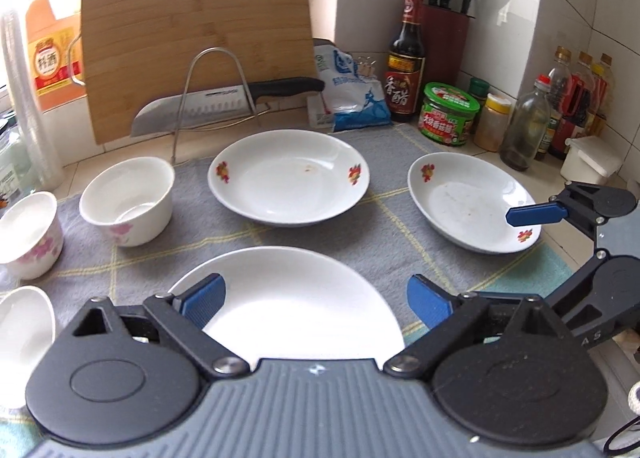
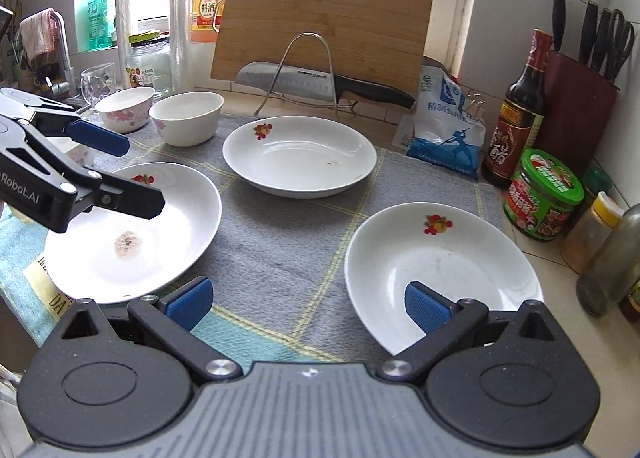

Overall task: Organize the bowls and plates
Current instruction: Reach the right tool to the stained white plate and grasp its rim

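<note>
A kitchen counter covered by a grey checked mat (image 1: 384,242). Three white plates sit on it, well apart: a near plate (image 1: 288,302) in front, a middle plate (image 1: 288,181) further back, and a right plate (image 1: 468,201) beside a row of jars. Bowls stand at the left edge of the mat, among them a plain white bowl (image 1: 128,201) and a pink-flowered bowl (image 1: 28,234).

The left gripper (image 1: 316,298) hangs over the near plate with its jaws spread wide and nothing between the pads. The right gripper (image 2: 308,302) also stands released and empty, its right finger over the near rim of the right plate, its left finger over bare mat.

Nothing is stacked yet, so the step in hand looks like the first pick-up of a plate. To do it well, each gripper would likely need to come down at a plate's rim so one pad slides under the lip and one over it, then close firmly, since glazed china may slip. Lifting level should keep the plate from tipping, and a slow set-down onto another plate avoids chipping.

The right wrist view shows a brownish food stain in the near plate, which glare hides in the left view, plus a sink tap, a glass and a green soap bottle at far left. The left wrist view alone shows a third bowl (image 1: 24,326) at the mat's near left corner and more bottles at far right
</note>
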